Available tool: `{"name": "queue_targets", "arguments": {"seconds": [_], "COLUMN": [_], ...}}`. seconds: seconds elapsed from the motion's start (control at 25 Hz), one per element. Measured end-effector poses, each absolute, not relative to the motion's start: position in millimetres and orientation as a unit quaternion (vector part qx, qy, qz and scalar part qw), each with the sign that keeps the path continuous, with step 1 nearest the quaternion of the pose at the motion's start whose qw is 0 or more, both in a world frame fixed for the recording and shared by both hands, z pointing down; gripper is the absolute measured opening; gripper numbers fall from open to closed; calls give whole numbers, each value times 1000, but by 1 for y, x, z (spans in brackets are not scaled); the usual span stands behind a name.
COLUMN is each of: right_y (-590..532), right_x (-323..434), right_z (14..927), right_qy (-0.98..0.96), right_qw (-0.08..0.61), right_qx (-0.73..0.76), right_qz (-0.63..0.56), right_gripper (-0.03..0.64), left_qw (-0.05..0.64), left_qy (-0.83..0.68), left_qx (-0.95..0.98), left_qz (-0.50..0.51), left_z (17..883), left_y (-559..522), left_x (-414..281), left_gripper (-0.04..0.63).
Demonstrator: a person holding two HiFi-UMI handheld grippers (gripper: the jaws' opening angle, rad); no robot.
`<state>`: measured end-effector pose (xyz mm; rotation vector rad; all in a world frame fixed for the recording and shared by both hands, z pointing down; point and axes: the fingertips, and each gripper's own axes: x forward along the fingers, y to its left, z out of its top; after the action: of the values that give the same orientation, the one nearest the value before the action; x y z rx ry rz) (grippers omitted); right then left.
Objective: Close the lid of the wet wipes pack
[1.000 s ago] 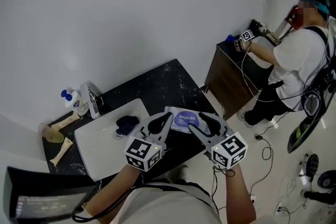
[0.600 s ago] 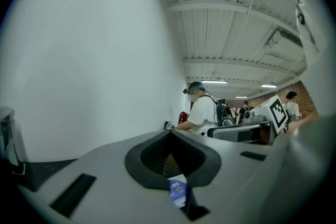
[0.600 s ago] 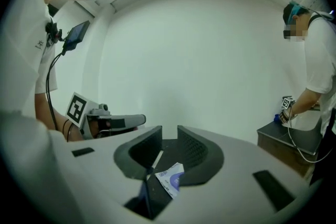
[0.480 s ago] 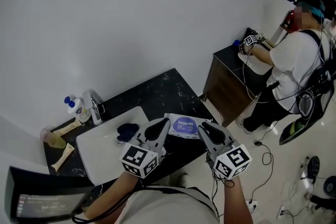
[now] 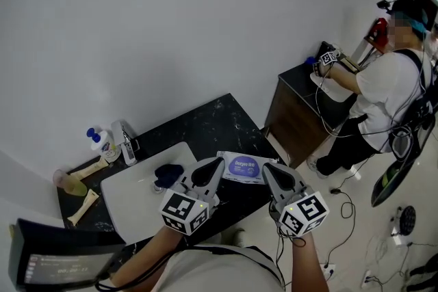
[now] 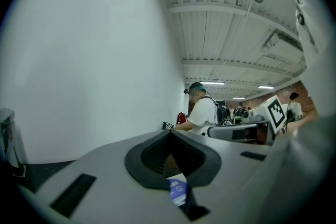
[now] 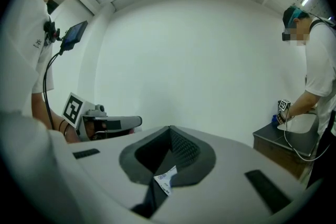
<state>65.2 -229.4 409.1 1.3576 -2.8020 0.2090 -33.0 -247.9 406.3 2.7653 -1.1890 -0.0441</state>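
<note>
The wet wipes pack, white with a purple oval lid lying flat, rests on the black counter near its front edge. My left gripper hovers just left of the pack, jaws together and empty. My right gripper hangs at the pack's right end; its jaws have just been closing and now meet with nothing between them. In the left gripper view the jaws meet at the tip, and a sliver of the pack shows below. The right gripper view shows the same closed tips over a bit of the pack.
A white sink basin sits left of the pack with a dark blue cloth in it. A faucet, a blue-capped bottle and wooden brushes stand at the far left. Another person works at a dark cabinet to the right.
The right gripper's jaws, open over the pack a second ago, have closed. Both grippers have drawn up and back off the pack, which now shows whole.
</note>
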Motion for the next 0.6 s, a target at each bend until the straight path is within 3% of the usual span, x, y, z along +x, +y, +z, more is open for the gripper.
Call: {"name": "queue_targets", "arguments": {"seconds": [0.6], "right_y": [-210], "right_x": [38], "right_z": [419], "right_qy": [-885], "right_qw": [33], "right_qx": [461], "right_qz": [66], "right_gripper": [8], "left_qw": [73], "left_qy": [-346], "left_qx": [935], "left_qz": [-21], "left_z": [416], "left_y": [-238], "left_x": [-44], "left_gripper": [1]}}
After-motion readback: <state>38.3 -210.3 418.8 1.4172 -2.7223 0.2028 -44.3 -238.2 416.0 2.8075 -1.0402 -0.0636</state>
